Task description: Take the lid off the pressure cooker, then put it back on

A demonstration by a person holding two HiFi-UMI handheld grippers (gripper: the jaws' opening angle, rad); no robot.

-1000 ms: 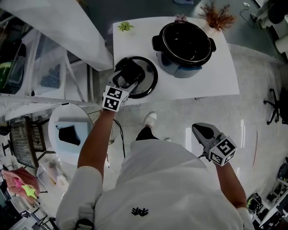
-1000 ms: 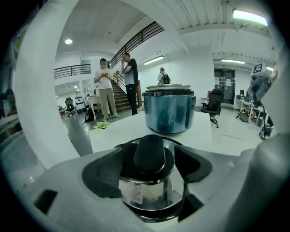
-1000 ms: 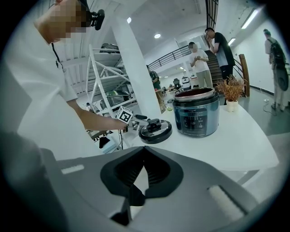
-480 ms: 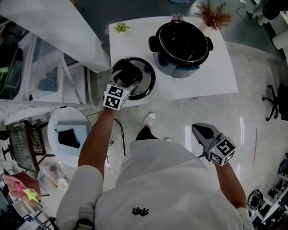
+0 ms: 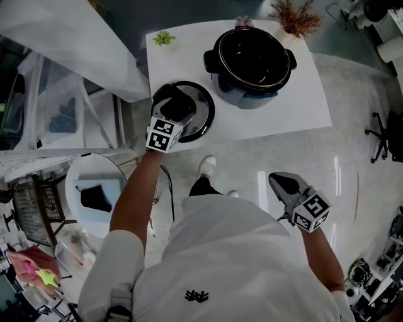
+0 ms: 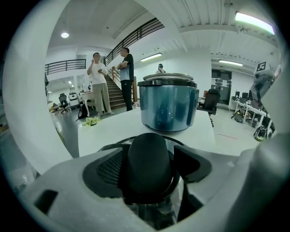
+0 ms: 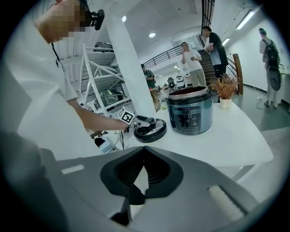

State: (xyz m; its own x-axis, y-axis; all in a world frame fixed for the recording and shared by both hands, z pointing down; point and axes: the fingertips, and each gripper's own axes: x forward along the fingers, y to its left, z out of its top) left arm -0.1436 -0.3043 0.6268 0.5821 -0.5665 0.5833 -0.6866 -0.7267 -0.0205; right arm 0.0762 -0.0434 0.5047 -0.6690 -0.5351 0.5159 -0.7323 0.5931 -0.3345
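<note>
I had the left gripper (image 5: 174,107) clamped on the black knob (image 6: 149,158) of the lid (image 5: 204,108), one ribbed jaw pressed to each side of it. The lid lay flat on the white table (image 5: 302,107), close to the table's near left edge. It sat just beside the pressure cooker (image 5: 250,60), with a thin strip of tabletop showing between the two. The cooker stood upright and uncovered further back on the table. Its dark inner pot was open to the head view, and its blue-grey body filled the middle of the left gripper view. The right gripper (image 5: 284,185) hung low at my right side over the pale floor, well apart from the table. Its jaws were pressed together at the tips with nothing between them, and from there its view took in the lid and the cooker's front panel. A small green plant (image 5: 164,38) sat at the table's far left corner. A dried reddish plant (image 5: 295,17) stood at the far right, behind the cooker. Two people (image 6: 113,79) stood by a staircase in the background.
</note>
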